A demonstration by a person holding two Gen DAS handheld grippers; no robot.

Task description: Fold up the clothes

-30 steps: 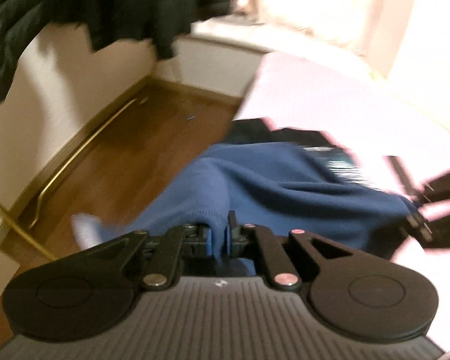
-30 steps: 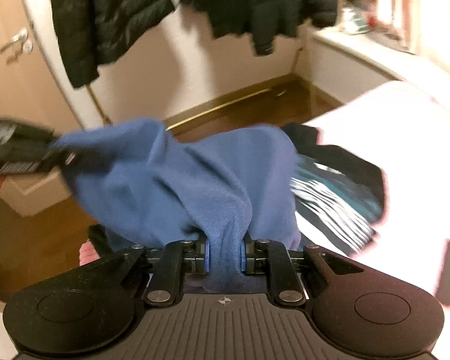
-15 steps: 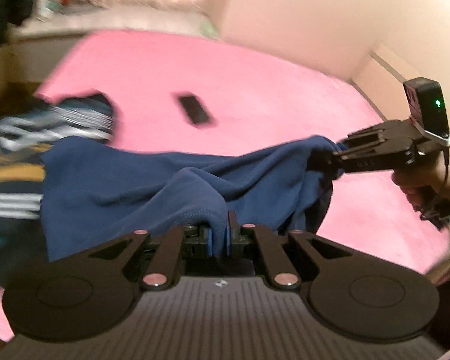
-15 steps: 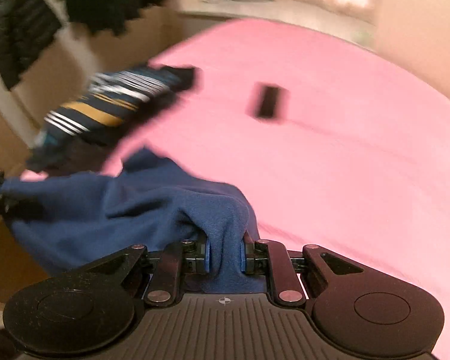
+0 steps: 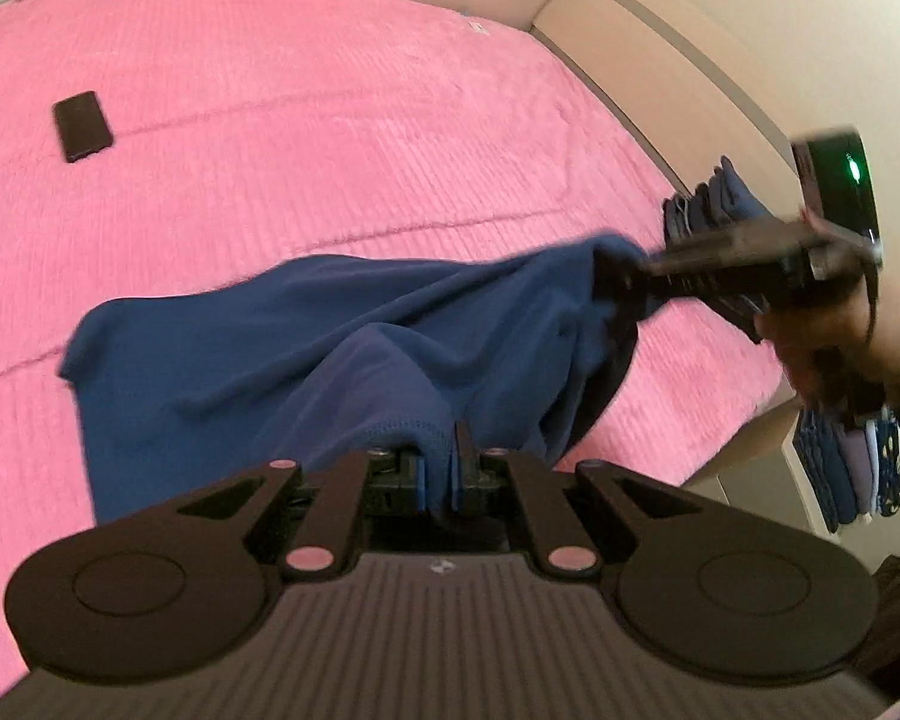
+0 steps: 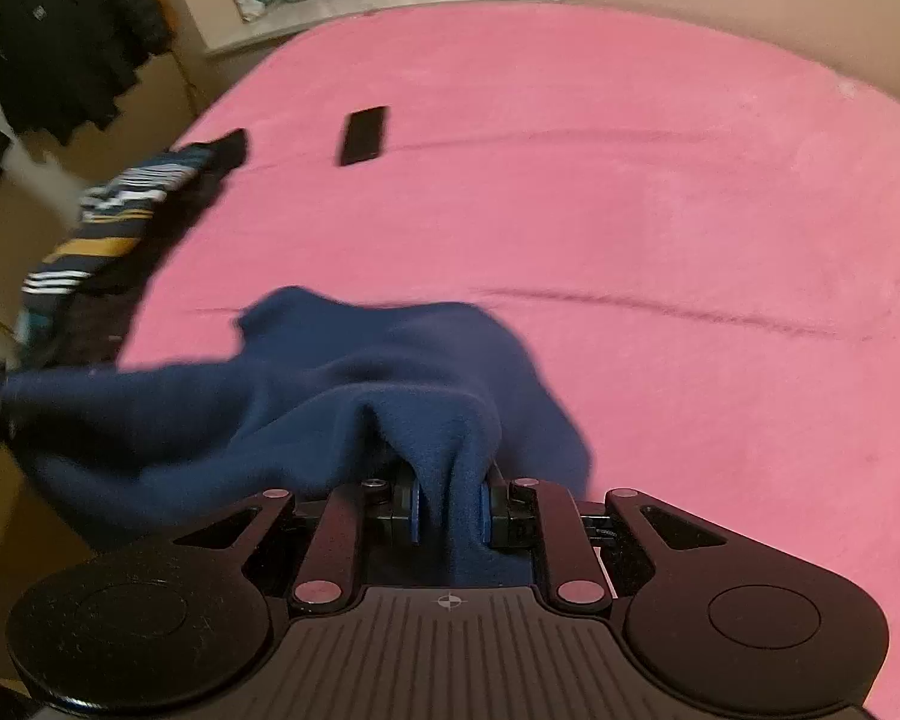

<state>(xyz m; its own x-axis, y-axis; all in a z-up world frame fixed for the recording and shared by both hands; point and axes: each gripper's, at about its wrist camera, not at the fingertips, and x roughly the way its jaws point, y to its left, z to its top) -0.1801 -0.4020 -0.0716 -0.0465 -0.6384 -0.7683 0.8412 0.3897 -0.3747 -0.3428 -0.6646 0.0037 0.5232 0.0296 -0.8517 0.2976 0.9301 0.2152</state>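
The left tool (image 5: 437,477) is clenched on a ribbed edge of the blue fleece garment (image 5: 306,348), and the right tool (image 6: 449,504) pinches a thick bunch of the same cloth. Gripped at two separate points, the garment hangs slack between them above the pink bed (image 6: 660,192), near its front edge, probably so it can be spread flat for folding. A dark phone (image 5: 82,125) and a striped garment (image 6: 120,210) lie nearer the bed's left edge.
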